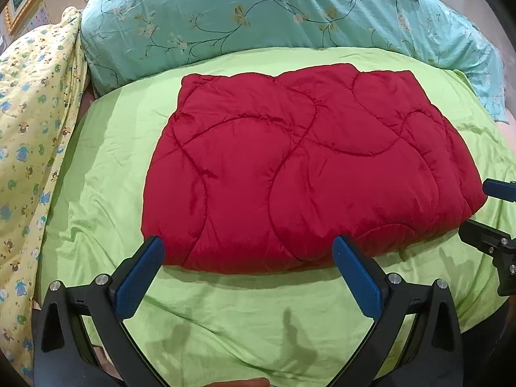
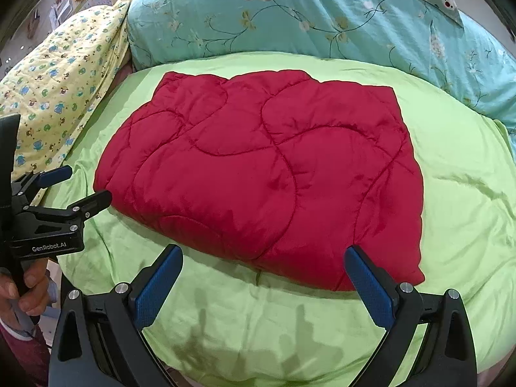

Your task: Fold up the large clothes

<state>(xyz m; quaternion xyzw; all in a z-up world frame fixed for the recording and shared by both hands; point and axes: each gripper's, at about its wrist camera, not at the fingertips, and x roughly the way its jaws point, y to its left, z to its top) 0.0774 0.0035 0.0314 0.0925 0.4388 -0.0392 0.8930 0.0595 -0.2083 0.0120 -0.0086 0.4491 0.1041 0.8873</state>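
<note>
Closest to us, our left gripper (image 1: pixel 246 253) and our right gripper (image 2: pixel 262 262) are both spread wide and hold nothing; each one hangs just above the green sheet (image 1: pixel 225 316), at 6 o'clock from the red quilt (image 1: pixel 300 167). The red quilt lies flat in a thick folded pile in the middle of the bed, and its near edge sits right by our blue pads (image 2: pixel 158 287); we think the next fold works best if we pinch both near corners, all layers together, lift evenly, and lay them toward 12 o'clock. Farther back at 12 o'clock is the blue flower pillow (image 2: pixel 322 16); at 10 o'clock is the yellow blanket (image 1: pixel 29 129).
</note>
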